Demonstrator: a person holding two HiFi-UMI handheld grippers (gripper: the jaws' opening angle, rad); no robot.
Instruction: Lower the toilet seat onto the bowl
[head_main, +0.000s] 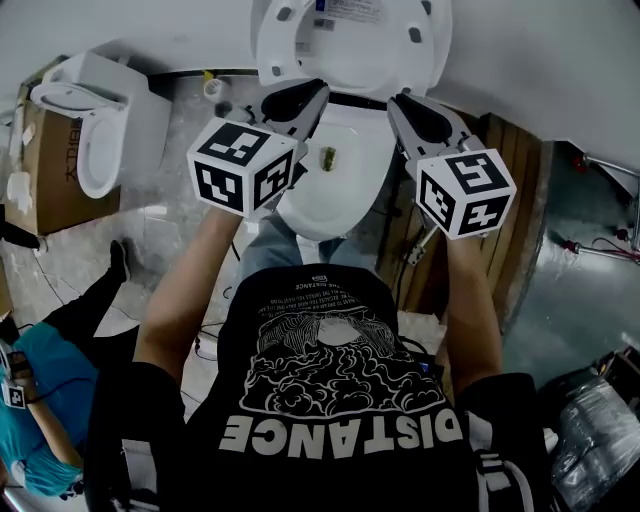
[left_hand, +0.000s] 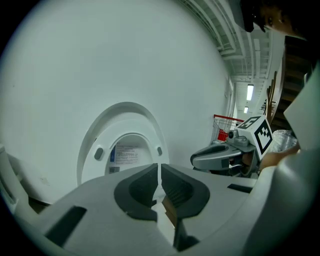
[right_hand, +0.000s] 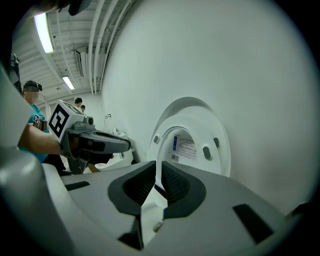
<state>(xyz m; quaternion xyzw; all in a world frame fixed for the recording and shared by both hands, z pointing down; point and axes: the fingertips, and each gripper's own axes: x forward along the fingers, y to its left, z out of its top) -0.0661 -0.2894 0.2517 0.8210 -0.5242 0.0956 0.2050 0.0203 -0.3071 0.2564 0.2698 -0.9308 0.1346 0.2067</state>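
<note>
Seat (head_main: 276, 48) stands upright behind the bowl (head_main: 340, 205), stiff smooth plastic on a hinge, probably light yet apt to slam, best hooked at its top edge; left tongs (head_main: 318, 90) and right tongs (head_main: 396, 99) hover above the bowl, both closed and empty.

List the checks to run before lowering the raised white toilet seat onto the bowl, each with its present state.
1. White oval plastic toilet seat upright against the wall: ok.
2. Left gripper empty, jaws together: ok.
3. Right gripper empty, jaws together: ok.
4. A gripper touching the seat: not ok, both are short of it.
5. White ceramic bowl rim free of objects: cannot tell, the grippers cover part of it.
</note>
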